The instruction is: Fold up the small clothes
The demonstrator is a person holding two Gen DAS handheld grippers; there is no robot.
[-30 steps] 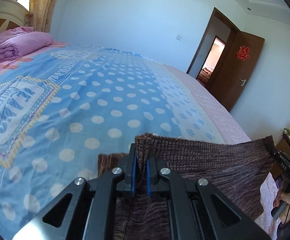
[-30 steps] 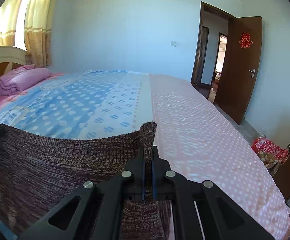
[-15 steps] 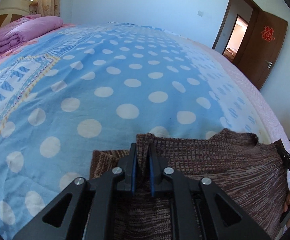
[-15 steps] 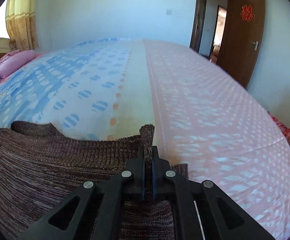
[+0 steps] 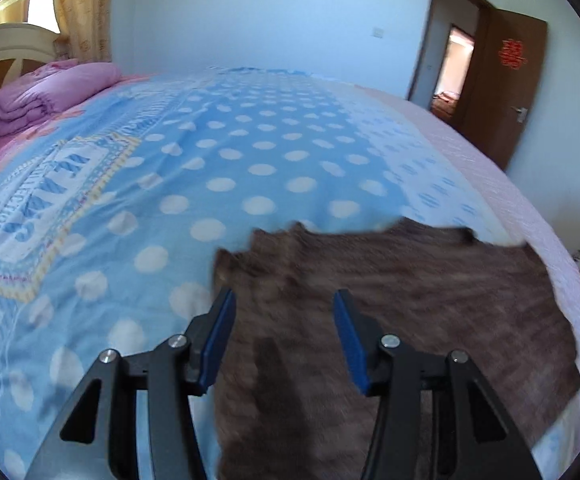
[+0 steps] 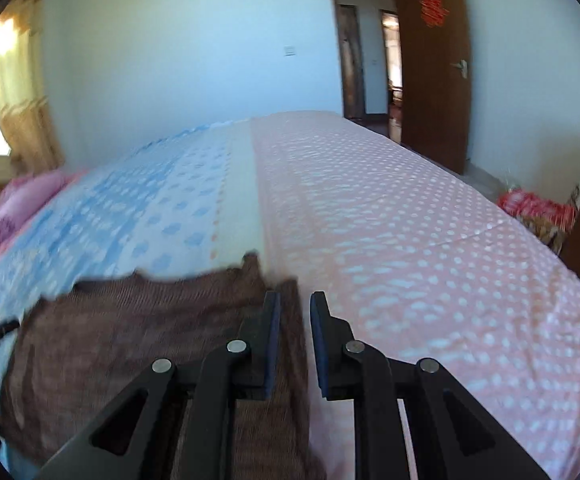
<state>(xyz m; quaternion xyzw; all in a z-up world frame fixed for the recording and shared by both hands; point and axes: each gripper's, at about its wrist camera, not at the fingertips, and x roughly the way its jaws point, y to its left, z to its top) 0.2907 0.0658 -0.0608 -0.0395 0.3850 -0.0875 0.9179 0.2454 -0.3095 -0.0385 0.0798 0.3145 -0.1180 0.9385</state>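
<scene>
A brown knitted garment (image 5: 389,300) lies spread flat on the bed near its front edge; it also shows in the right wrist view (image 6: 138,340). My left gripper (image 5: 284,308) is open wide and empty, just above the garment's left end. My right gripper (image 6: 293,312) is open a little and empty, over the garment's right edge. Both views are blurred by motion.
The bed cover is blue with white dots (image 5: 210,160) on the left and pink (image 6: 409,240) on the right. A folded pink quilt (image 5: 50,96) lies by the headboard. An open brown door (image 6: 433,64) is at the far right.
Both grippers were shut on the garment's top corners and holding it up. They lowered it onto the bed, opened and let it go; the garment now lies flat.
</scene>
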